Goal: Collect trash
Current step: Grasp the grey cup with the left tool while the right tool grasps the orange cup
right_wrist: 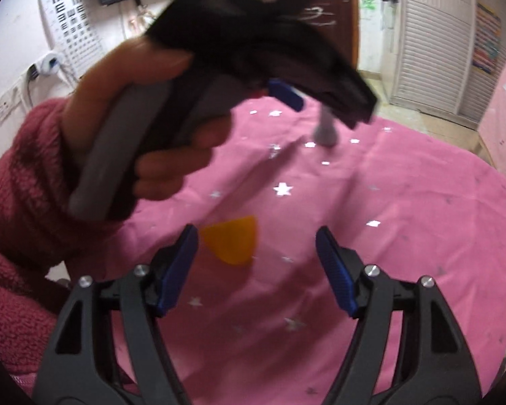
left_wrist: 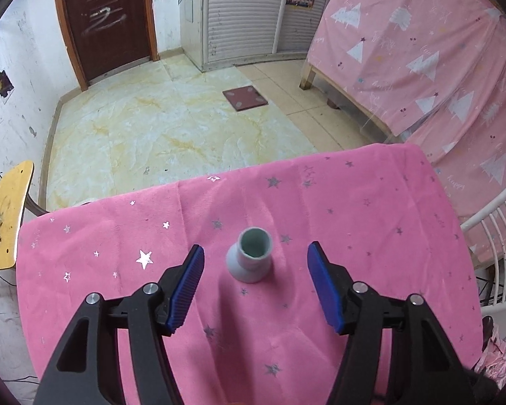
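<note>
grey pipe fitting [left_wrist: 251,259], upright, open top

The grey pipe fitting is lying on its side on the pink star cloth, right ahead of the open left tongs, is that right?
Not quite. The grey pipe fitting is standing upright, its open mouth facing up, as the left wrist view shows. The rest holds: it sits on the pink star cloth, ahead of the open left tongs, with nothing between the pads.
</note>
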Demonstrator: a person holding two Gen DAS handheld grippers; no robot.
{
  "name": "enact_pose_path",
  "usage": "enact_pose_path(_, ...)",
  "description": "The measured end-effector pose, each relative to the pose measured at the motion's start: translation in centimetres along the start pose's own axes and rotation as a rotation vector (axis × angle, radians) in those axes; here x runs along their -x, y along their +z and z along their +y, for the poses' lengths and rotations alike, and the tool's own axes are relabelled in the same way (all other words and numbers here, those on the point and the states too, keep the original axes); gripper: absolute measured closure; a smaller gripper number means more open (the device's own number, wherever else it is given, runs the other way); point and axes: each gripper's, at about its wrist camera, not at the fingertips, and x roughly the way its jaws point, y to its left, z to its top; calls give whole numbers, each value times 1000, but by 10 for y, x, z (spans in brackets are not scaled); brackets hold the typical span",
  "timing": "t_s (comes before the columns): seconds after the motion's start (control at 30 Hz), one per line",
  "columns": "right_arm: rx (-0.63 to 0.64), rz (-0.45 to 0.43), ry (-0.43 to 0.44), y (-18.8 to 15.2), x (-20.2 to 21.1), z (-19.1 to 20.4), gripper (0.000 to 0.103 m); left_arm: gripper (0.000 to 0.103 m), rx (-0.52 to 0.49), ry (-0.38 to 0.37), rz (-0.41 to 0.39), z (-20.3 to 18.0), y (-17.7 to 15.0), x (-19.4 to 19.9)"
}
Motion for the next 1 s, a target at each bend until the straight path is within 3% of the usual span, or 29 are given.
enact_pose_path(0.4,3,48,27,9,-32,11,34,47,-7,-18,41,7,1,-21)
enact_pose_path(0.57,19,60,7,1,-31,20,46,48,-4,-19,42,8,2,-25)
enact_pose_path(0.83,13,55,-2,0,-35,27,63,76,-11,2,26,5,-2,-23)
enact_pose_path(1.0,7,52,5,0,-34,25,63,79,-53,55,3,-6,-6,-20)
